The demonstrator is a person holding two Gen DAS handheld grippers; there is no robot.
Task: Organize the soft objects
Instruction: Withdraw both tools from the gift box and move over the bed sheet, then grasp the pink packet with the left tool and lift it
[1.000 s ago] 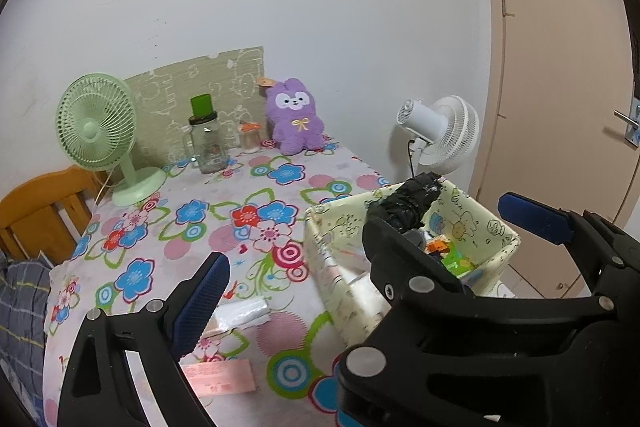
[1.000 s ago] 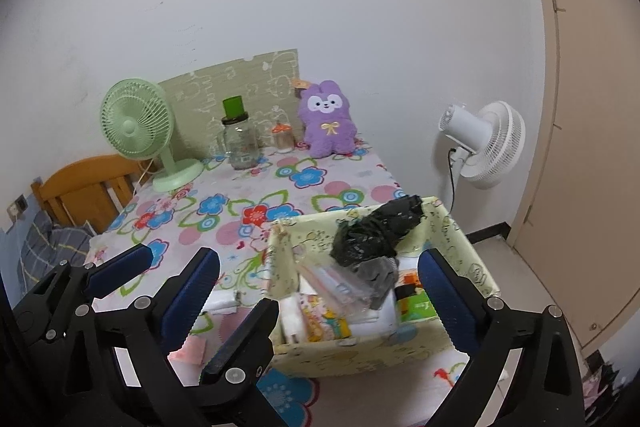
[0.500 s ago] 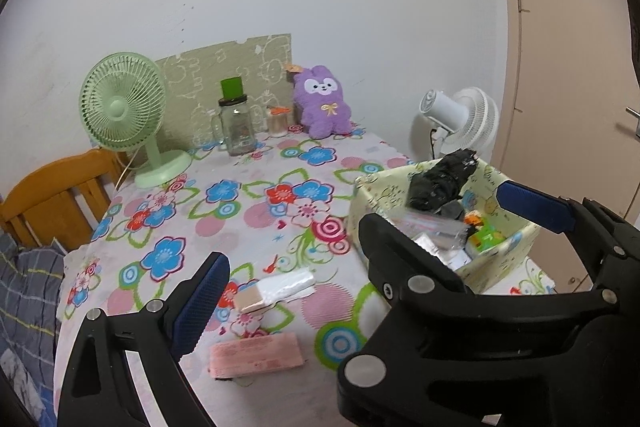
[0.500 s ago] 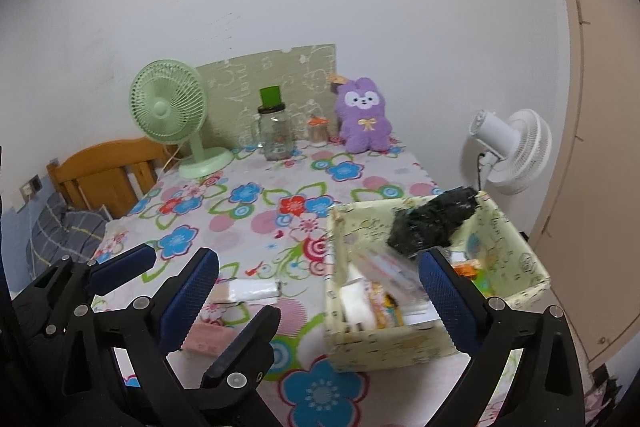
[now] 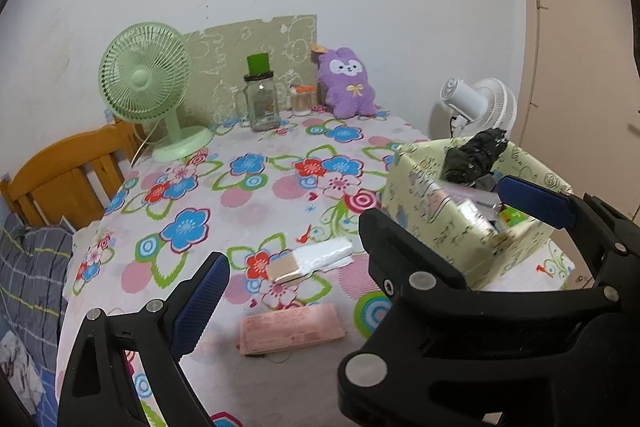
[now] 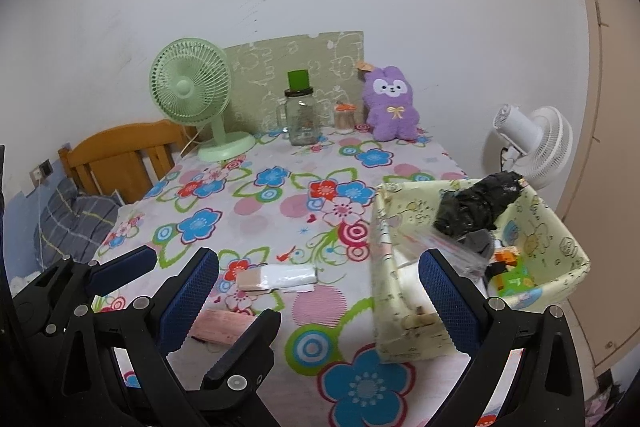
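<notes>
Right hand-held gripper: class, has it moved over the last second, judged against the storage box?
Yes. The right hand-held gripper has backed away and shifted left: the storage box now sits further right, with more tablecloth visible.

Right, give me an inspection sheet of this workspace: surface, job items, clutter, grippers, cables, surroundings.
Surface: table under a flowered cloth.
Job's things: pale yellow fabric box at the right, part filled, a black crumpled bundle on top; white packet and pink packet flat on the cloth; purple plush upright at the back.
Clutter: green fan, glass jar, small jar, patterned board against the wall.
Grippers: left gripper open, empty; right gripper open, empty.
Cables: one at the white fan; one at the green fan.
Surroundings: wooden headboard, plaid bedding, door.
</notes>
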